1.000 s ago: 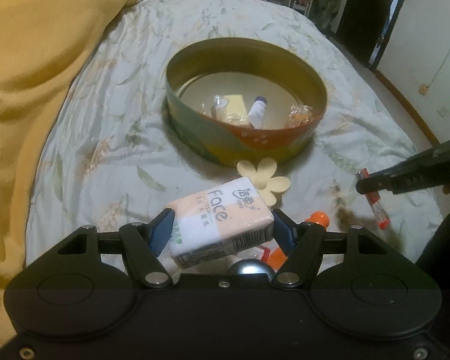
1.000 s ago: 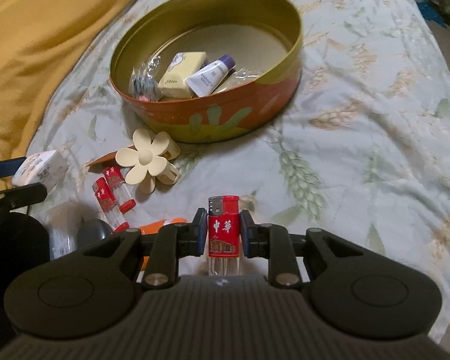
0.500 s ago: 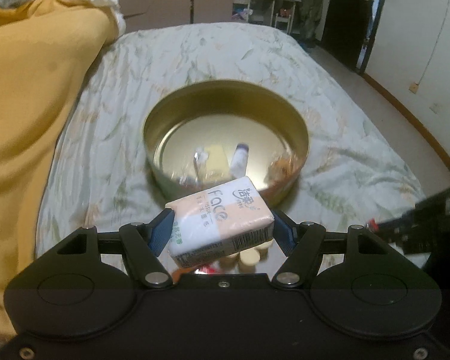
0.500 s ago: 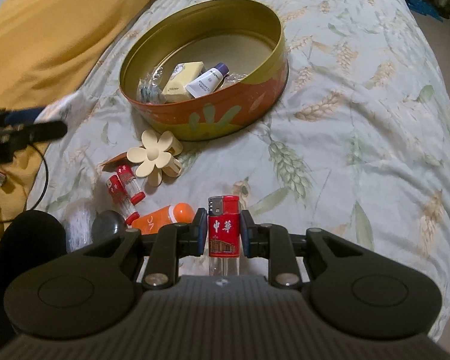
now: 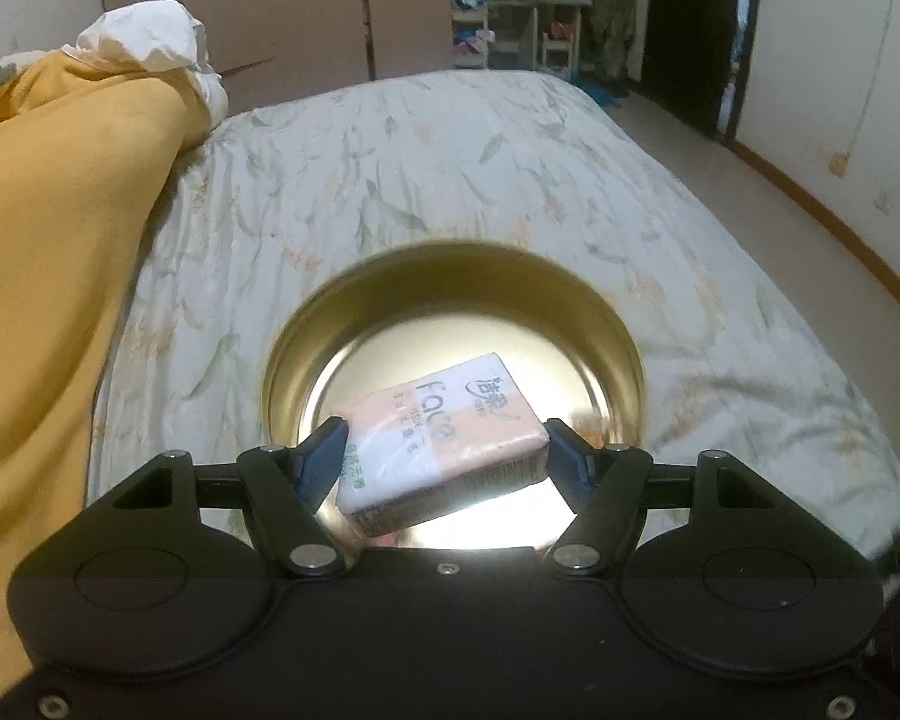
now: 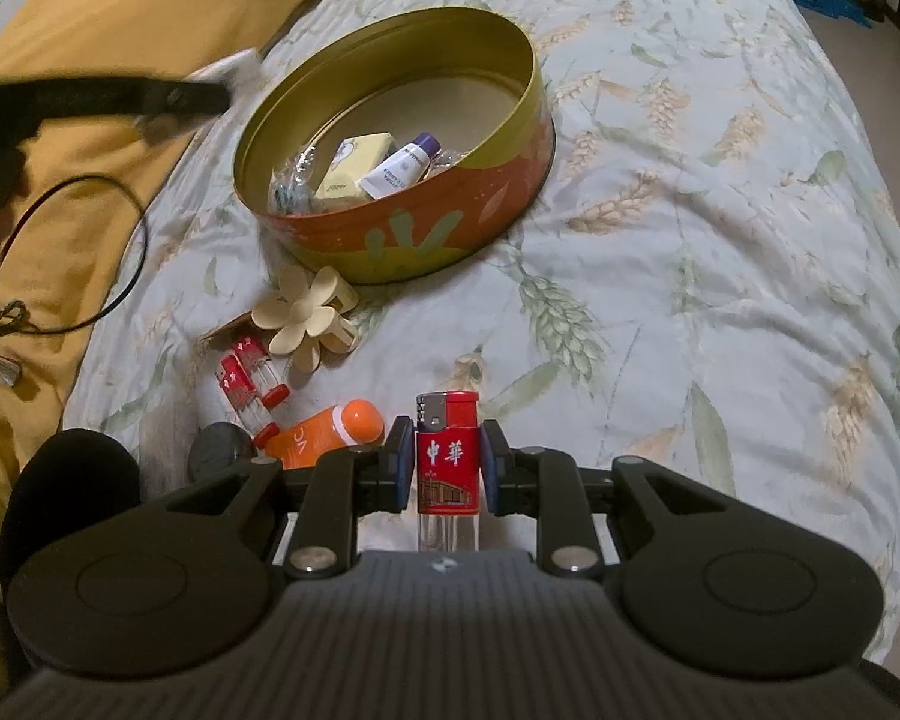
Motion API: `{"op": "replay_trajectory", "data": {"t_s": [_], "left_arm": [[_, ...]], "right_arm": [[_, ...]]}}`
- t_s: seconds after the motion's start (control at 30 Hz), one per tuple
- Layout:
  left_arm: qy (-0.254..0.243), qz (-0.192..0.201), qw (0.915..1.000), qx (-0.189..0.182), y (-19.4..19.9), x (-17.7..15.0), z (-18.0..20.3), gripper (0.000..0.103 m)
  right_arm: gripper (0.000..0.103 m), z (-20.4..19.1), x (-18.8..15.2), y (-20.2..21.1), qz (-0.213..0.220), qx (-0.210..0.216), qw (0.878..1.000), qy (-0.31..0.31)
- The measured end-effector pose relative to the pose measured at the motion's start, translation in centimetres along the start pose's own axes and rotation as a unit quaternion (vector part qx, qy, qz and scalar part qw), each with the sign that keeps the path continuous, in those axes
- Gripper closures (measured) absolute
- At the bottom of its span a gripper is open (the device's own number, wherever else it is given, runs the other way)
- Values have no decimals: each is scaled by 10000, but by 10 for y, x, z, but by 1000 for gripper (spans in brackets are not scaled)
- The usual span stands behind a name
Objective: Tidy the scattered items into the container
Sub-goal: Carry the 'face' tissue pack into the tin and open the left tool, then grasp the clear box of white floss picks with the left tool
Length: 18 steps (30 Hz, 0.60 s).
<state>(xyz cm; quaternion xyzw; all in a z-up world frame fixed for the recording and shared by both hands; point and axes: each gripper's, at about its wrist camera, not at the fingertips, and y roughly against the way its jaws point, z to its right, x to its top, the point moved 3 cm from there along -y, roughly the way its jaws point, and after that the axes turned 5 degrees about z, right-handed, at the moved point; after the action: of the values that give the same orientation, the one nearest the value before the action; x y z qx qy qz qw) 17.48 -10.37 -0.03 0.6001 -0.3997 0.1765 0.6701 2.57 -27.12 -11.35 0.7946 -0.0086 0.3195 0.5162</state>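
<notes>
My left gripper (image 5: 444, 450) is shut on a pink and white tissue pack (image 5: 444, 432) and holds it above the round gold tin (image 5: 450, 264). In the right wrist view the tin (image 6: 426, 234) sits on the bed with a yellow packet (image 6: 354, 171), a white tube (image 6: 399, 171) and wrapped items inside. My right gripper (image 6: 447, 459) is shut on a red lighter (image 6: 447, 456), near the bed's front. A cream flower hair clip (image 6: 303, 321), two small red-capped vials (image 6: 252, 384), an orange bottle (image 6: 330, 432) and a dark ball (image 6: 219, 450) lie before the tin.
A yellow blanket (image 5: 48, 252) covers the bed's left side. A thin black cord (image 6: 90, 276) lies on it in the right wrist view. The left gripper's arm (image 6: 90, 99) shows dark at the upper left there. The floor drops off on the right (image 5: 750, 180).
My left gripper has risen and moved forward with the tissue pack, from in front of the tin to above it. My right gripper has pulled back a little with the lighter.
</notes>
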Motion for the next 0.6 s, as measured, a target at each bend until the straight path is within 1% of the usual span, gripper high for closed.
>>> {"op": "replay_trajectory", "data": {"t_s": [0.07, 0.1, 0.17, 0.23, 0.33, 0.47, 0.6], "left_arm": [[43, 195, 9998, 66, -8, 8, -4, 18], [76, 184, 9997, 108, -11, 10, -7, 9], [88, 125, 9999, 31, -12, 11, -11, 9], [-31, 88, 9999, -57, -9, 7, -14, 8], [-223, -47, 9997, 31, -4, -6, -24, 8], [-468, -322, 9984, 36, 10, -34, -42, 8], [-701, -528, 9960, -156, 31, -70, -58, 8]], "right_arm": [[78, 0, -1, 1, 5, 19, 10000, -29], [78, 0, -1, 1, 9, 29, 10000, -39], [78, -1, -2, 2, 11, 42, 10000, -38], [78, 0, -4, 2, 14, 59, 10000, -56], [78, 1, -5, 2, 23, 66, 10000, -62], [78, 0, -5, 3, 51, 86, 9999, -79], [77, -2, -7, 4, 72, 111, 9999, -44]]}}
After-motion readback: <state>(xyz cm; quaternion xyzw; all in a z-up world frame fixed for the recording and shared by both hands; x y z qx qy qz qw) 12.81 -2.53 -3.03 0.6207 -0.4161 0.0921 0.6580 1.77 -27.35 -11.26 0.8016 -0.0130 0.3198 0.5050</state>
